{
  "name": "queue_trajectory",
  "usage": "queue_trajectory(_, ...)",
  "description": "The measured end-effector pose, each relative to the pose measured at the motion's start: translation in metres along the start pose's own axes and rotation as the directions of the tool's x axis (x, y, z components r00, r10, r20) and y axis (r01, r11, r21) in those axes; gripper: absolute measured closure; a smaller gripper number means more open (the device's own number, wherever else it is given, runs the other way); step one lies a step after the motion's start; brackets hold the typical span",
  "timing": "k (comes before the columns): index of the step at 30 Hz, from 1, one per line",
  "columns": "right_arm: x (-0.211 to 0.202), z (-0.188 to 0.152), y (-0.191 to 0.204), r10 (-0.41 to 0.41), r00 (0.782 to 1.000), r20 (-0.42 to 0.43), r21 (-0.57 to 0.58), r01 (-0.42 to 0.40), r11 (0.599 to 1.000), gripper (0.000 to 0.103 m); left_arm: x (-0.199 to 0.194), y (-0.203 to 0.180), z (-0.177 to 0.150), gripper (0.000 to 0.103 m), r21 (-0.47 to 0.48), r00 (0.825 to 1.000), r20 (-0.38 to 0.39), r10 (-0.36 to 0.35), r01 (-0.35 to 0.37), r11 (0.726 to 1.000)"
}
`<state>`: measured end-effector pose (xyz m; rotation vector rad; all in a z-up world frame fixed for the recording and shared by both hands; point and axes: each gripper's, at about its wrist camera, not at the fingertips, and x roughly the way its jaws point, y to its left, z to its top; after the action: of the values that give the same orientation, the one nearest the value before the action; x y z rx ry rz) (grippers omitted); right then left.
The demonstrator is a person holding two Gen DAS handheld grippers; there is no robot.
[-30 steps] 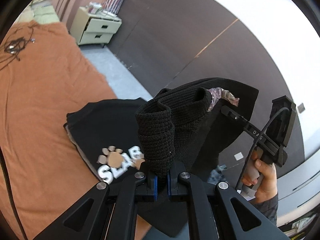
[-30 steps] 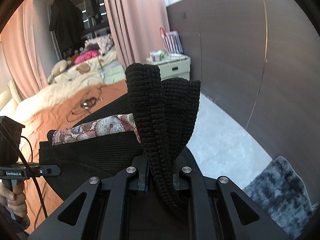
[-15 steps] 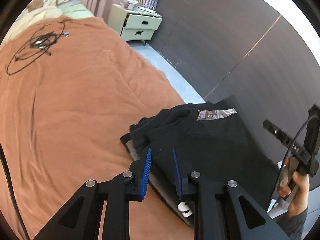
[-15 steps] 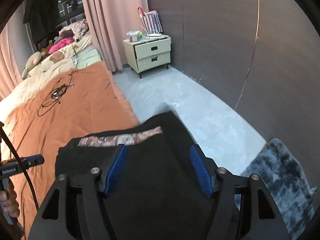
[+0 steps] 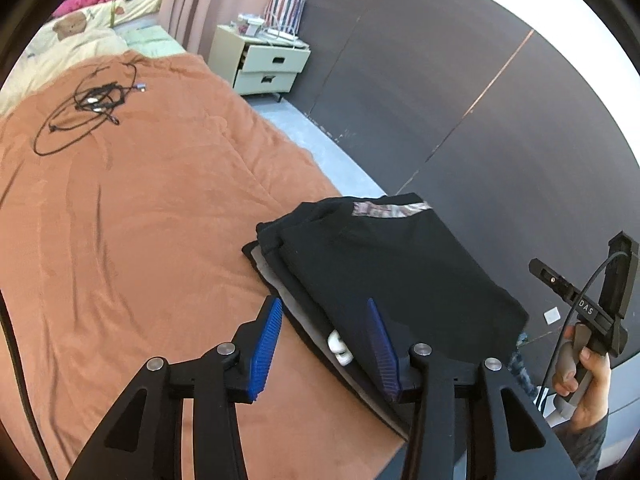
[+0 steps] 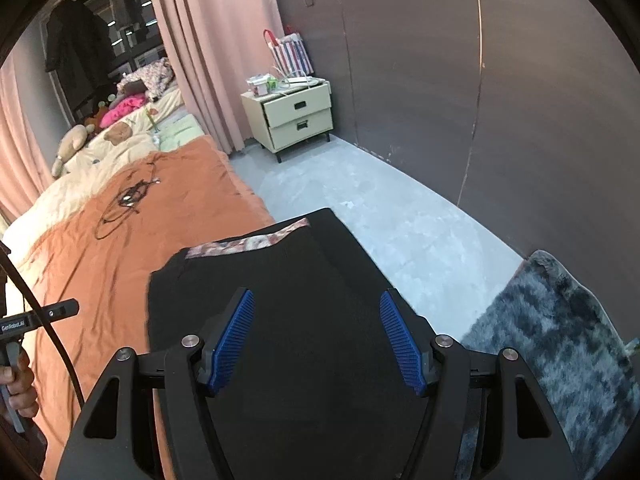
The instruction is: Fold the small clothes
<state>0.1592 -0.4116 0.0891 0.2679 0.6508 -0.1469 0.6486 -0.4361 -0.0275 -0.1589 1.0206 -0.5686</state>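
On the orange bed [image 5: 140, 220], the folded black garment [image 5: 392, 264] lies near the right edge, long axis running five to eleven o'clock, patterned band [image 5: 384, 209] far. Left hand-held gripper [image 5: 326, 344], jaws just opening, and right hand-held gripper [image 6: 316, 344] stand released above it.

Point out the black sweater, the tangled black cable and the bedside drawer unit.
black sweater [image 5: 392, 264]: left wrist view, on the flat top layer of the folded knit.
tangled black cable [image 5: 94, 98]: left wrist view, on the knotted middle of the coil.
bedside drawer unit [image 6: 300, 106]: right wrist view, on the upper drawer front.
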Motion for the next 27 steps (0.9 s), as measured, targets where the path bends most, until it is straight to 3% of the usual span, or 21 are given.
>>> queue_trajectory(6, -0.032, -0.026, 0.014, 0.007, 1.000, 0.026, -0.002, -0.007, 1.000, 0.038, -0.047, -0.019, -0.022, 0.054, 0.042, 1.000, 0.028, -0.008, 0.006, 0.999)
queue_trajectory(9, -0.054, -0.037, 0.020, 0.009, 0.999, 0.041, -0.005, -0.009, 1.000, 0.026, -0.072, -0.027, -0.033, 0.043, 0.051, 0.999, 0.050, -0.015, 0.013, 0.999)
queue_trajectory(12, -0.081, -0.048, 0.032, 0.008, 0.997, 0.076, -0.047, -0.004, 0.999, 0.018, -0.103, -0.034, -0.046, 0.022, 0.059, 0.995, 0.094, -0.012, 0.007, 0.998)
queue_trajectory(14, -0.100, -0.057, 0.041, 0.002, 0.995, 0.100, -0.082, 0.006, 0.997, 0.011, -0.124, -0.037, -0.056, 0.003, 0.065, 0.990, 0.138, -0.001, -0.008, 0.998)
queue_trajectory(15, -0.106, -0.062, 0.043, 0.000, 0.994, 0.111, -0.094, 0.010, 0.996, 0.004, -0.134, -0.038, -0.061, 0.000, 0.067, 0.988, 0.154, 0.002, -0.012, 0.998)
queue_trajectory(16, -0.113, -0.066, 0.045, -0.003, 0.992, 0.124, -0.101, 0.016, 0.995, 0.000, -0.143, -0.038, -0.066, 0.000, 0.068, 0.986, 0.167, 0.004, -0.016, 0.998)
queue_trajectory(27, -0.146, -0.134, 0.052, 0.031, 0.990, 0.136, -0.110, -0.016, 0.994, 0.000, -0.230, -0.027, -0.134, 0.000, 0.095, 0.977, 0.209, 0.035, -0.056, 0.994)
